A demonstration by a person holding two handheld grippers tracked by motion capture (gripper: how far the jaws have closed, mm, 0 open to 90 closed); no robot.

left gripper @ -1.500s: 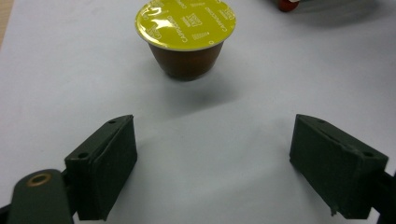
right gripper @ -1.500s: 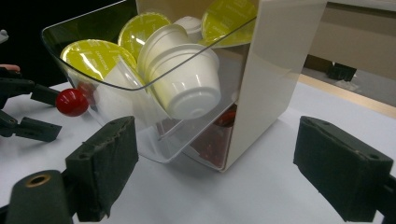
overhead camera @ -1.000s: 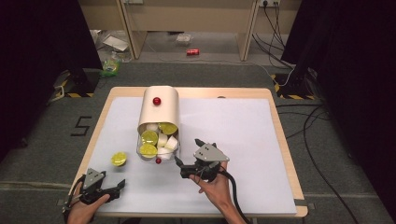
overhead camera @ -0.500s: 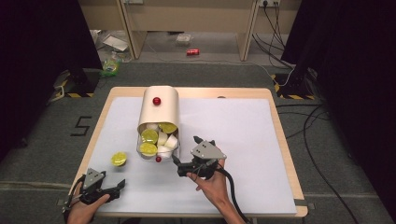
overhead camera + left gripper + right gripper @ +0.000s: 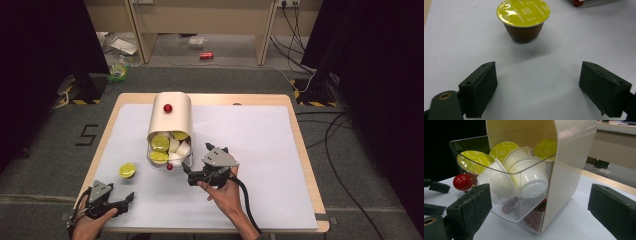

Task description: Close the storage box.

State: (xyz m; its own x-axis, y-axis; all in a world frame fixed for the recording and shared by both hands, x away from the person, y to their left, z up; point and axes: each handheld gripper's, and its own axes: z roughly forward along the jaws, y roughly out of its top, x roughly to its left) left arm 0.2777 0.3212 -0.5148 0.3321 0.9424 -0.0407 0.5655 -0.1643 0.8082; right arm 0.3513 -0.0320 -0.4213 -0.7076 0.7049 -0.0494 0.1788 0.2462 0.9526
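A cream capsule box (image 5: 171, 114) lies on the white mat with a red ball (image 5: 167, 108) on top. Its clear drawer (image 5: 169, 148) is pulled out toward me and holds several yellow-lidded and white capsules (image 5: 531, 178). The drawer's red knob (image 5: 170, 167) (image 5: 462, 182) sits just left of my right gripper (image 5: 189, 176) (image 5: 540, 190). Its jaws have just been opening and stand open with nothing pressed between them. A loose yellow-lidded capsule (image 5: 127, 170) (image 5: 524, 18) stands upright ahead of my left gripper (image 5: 129, 199) (image 5: 537, 66), which is open wide and short of it.
The white mat (image 5: 260, 150) covers the wooden table (image 5: 300, 130), with free room to the right of the box. Dark curtains stand at both sides. A red can (image 5: 206, 55) and cables (image 5: 340, 145) lie on the floor beyond the table.
The right gripper's jaws have spread apart beside the red knob, with the hand barely shifting. The drawer, the loose capsule and the left gripper have stayed put.
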